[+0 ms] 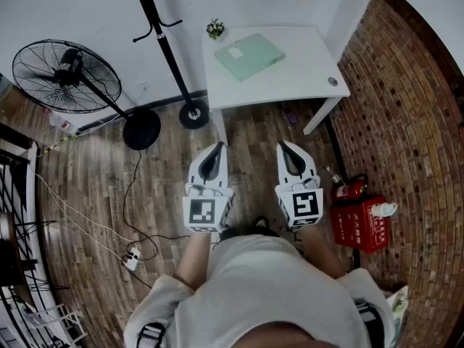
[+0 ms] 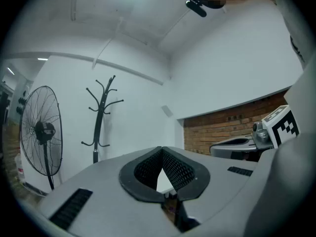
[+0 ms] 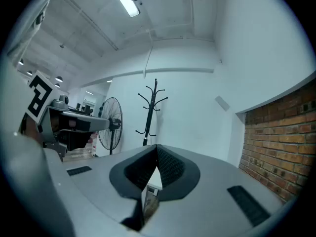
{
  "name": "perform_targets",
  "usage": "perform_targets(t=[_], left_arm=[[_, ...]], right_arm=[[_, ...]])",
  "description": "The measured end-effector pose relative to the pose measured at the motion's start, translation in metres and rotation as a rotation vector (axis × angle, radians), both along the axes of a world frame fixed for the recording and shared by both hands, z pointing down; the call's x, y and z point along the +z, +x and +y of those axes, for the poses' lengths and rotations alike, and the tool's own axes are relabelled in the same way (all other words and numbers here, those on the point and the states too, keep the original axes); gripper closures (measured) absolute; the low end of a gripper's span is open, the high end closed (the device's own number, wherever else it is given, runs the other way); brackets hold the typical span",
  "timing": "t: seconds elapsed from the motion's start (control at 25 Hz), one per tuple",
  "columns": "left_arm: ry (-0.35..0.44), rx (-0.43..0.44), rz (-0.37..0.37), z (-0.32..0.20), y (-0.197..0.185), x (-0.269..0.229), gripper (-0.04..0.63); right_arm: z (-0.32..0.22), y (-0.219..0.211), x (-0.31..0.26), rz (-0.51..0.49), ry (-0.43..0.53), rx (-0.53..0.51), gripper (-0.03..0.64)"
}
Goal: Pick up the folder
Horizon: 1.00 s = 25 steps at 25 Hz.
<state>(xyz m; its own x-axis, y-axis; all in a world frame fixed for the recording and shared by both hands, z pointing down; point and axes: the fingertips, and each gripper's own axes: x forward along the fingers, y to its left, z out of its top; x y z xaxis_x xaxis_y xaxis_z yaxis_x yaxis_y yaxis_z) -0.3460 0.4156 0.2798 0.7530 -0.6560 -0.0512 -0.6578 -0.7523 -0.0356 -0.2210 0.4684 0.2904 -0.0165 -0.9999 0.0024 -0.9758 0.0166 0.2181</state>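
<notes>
The folder (image 1: 249,55) is a flat, pale green rectangle with a small white label near one corner, its print too small to read. It lies askew on the upper left part of the smooth white table (image 1: 304,71), at the top centre of the head view, clear of the table's near edge. A tiny potted plant (image 1: 214,28) stands at the table's far left corner and a small round grey disc (image 1: 332,81) sits near its right edge. Both claws hang low in the middle of the frame, well apart from the table, with a bare strip of wood plank floor (image 1: 94,187) between. The left claw (image 1: 217,147) is closed, its ribbed black pads meeting at the tips with nothing held; the right claw (image 1: 283,146) is likewise closed and empty. Each carries a cube with black-and-white square markers. To the upper left stand a black wire-caged fan (image 1: 69,76) and a thin black coat stand (image 1: 163,38) on round bases, and white cables (image 1: 87,227) trail across the planks at the left. A rough brick wall (image 1: 406,107) bounds the right side, with a red fire extinguisher (image 1: 348,190) and a red box (image 1: 360,225) at its foot; the box's white lettering is illegible.
</notes>
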Motion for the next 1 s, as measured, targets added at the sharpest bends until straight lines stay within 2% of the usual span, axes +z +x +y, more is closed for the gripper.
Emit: perform_targets(t=[0.4, 0.56, 0.72, 1.0], left_arm=[[-0.043, -0.020, -0.008, -0.001, -0.016, 0.012, 0.577], [-0.053, -0.003, -0.022, -0.002, -0.026, 0.019, 0.575], [-0.090, 0.017, -0.025, -0.005, -0.035, 0.029, 0.571], [-0.133, 0.033, -0.050, -0.010, -0.057, 0.050, 0.511]], right_arm=[[0.002, -0.019, 0.008, -0.032, -0.004, -0.025, 0.617], [0.000, -0.033, 0.015, -0.051, -0.031, -0.035, 0.617], [-0.005, -0.048, 0.014, -0.027, -0.015, -0.064, 0.603], [-0.007, -0.065, 0.035, -0.045, -0.078, -0.056, 0.569]])
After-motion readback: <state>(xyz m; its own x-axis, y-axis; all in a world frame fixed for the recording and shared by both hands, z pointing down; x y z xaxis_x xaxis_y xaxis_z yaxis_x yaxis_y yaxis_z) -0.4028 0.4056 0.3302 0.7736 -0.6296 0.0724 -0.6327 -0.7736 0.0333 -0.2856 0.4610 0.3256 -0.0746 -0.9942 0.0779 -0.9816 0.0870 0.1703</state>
